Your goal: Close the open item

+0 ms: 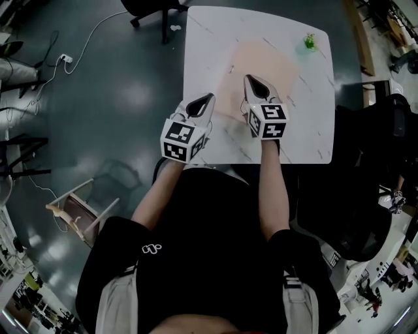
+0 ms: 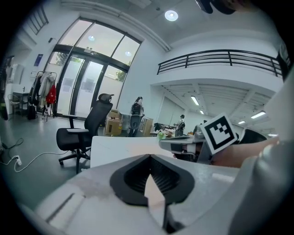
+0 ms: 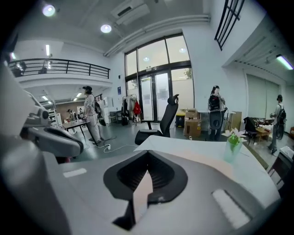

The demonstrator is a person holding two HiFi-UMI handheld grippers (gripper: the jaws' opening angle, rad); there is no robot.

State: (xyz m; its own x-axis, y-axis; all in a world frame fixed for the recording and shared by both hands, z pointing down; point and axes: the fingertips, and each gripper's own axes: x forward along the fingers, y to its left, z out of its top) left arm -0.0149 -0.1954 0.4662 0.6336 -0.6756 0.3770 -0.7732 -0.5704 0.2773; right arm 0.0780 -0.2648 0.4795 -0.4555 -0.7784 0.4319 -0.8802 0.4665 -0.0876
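I hold both grippers side by side over the near edge of a white marble table [image 1: 215,39]. The left gripper [image 1: 210,96] is shut with nothing between its jaws, and so is the right gripper [image 1: 248,77]. In the left gripper view the jaw tips [image 2: 149,156] meet over the tabletop, with the right gripper's marker cube [image 2: 219,132] beside them. The right gripper view shows its own jaws [image 3: 147,152] closed. The only object on the table is a small green vase [image 1: 309,42] at the far right corner. No open item shows in any view.
A faint peach patch [image 1: 261,62] tints the table's middle. A black office chair [image 1: 153,10] stands beyond the far left corner and another dark chair [image 1: 366,196] at my right. A small wooden frame [image 1: 78,212] lies on the floor to my left. People stand far off in the hall.
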